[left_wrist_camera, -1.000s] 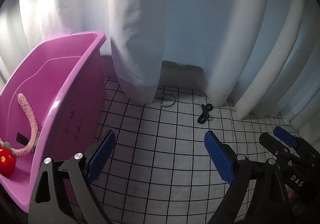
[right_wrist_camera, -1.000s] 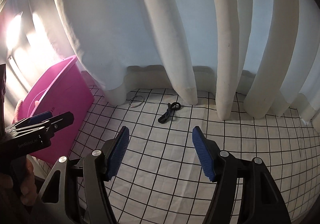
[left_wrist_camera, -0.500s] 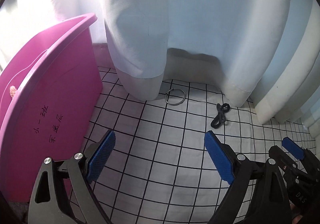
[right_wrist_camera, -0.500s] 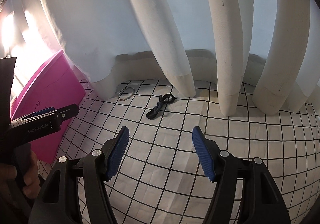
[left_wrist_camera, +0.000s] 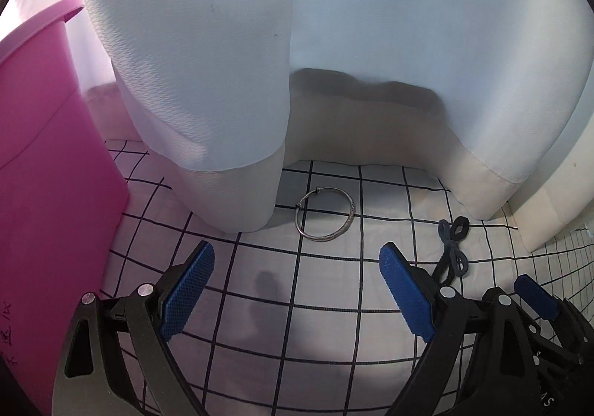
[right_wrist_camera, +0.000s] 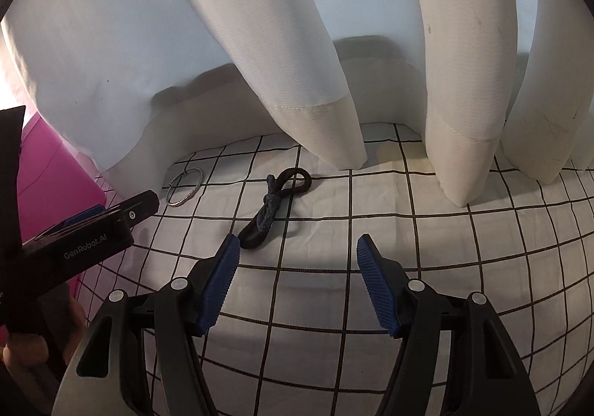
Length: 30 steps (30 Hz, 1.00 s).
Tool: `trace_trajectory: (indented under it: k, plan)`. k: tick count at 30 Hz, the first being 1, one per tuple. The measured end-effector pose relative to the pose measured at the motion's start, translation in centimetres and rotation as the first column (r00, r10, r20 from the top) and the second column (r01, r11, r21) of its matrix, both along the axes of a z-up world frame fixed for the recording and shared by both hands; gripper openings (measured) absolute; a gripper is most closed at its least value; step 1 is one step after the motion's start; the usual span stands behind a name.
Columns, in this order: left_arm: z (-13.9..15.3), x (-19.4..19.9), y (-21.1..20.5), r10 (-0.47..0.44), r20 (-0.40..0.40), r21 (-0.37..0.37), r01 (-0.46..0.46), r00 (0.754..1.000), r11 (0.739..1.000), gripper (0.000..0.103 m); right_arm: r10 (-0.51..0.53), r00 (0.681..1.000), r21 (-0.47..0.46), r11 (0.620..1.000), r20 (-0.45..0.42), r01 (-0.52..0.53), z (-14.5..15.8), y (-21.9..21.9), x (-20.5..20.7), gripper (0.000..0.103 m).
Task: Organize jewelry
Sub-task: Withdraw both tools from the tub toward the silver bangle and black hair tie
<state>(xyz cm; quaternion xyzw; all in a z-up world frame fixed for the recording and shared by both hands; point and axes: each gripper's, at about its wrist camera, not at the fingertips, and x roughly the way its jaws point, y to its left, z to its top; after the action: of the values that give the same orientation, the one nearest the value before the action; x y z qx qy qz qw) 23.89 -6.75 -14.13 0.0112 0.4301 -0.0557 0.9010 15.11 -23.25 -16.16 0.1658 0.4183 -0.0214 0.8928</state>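
A thin silver bangle [left_wrist_camera: 324, 214] lies flat on the white grid cloth, at the foot of a curtain fold; it also shows in the right wrist view [right_wrist_camera: 184, 187]. A dark knotted cord bracelet [right_wrist_camera: 273, 205] lies to its right, also in the left wrist view [left_wrist_camera: 451, 249]. My left gripper [left_wrist_camera: 297, 263] is open and empty, a short way in front of the bangle. My right gripper [right_wrist_camera: 295, 255] is open and empty, just in front of the cord bracelet, whose near end lies by the left fingertip [right_wrist_camera: 228, 252].
A pink plastic bin [left_wrist_camera: 41, 171] stands at the left on the grid cloth [left_wrist_camera: 282, 327]. White curtain folds [right_wrist_camera: 297, 63] hang down to the cloth behind the jewelry. The left gripper's body [right_wrist_camera: 74, 234] reaches in at the left of the right wrist view.
Both grippers have moved forward and lower toward the jewelry. The bangle and cord bracelet now look much larger and nearer. The bin's inside has gone out of the left view.
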Motion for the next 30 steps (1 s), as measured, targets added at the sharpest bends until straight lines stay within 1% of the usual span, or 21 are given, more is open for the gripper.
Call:
trace_trajectory:
  k: [4,8,13,22,27,30]
  plan:
    - [-1.1,1.2,0.1,-0.008,0.008,-0.022,0.008,1.0,1.0,0.089,-0.012,1.0,-0.017,1.0,0.017,0.012,-0.6,0.4,0.9,0.063]
    - [-1.8,2.2,0.4,-0.004,-0.005,-0.037,0.004,1.0,0.999,0.089,-0.022,0.999,-0.032,0.999,0.023,0.023,-1.0,0.8,1.6,0.063]
    - [-2.1,2.8,0.5,-0.013,0.004,-0.024,0.013,1.0,1.0,0.089,-0.035,0.999,-0.036,0.999,0.016,0.036,-1.4,1.1,2.6,0.063]
    - [-2.7,3.9,0.3,-0.02,-0.004,-0.02,0.02,1.0,1.0,0.089,-0.051,0.999,-0.082,0.995,-0.014,0.05,-2.0,1.5,4.1,0.063]
    - [-3.3,4.7,0.3,-0.023,-0.026,-0.013,0.023,0.999,1.0,0.089,-0.041,0.999,-0.111,0.993,-0.026,0.038,-2.2,2.2,4.9,0.063]
    - [-3.4,5.2,0.3,-0.021,-0.023,-0.003,0.021,1.0,1.0,0.089,-0.037,0.999,-0.124,0.992,-0.029,0.033,-2.3,2.5,5.3,0.063]
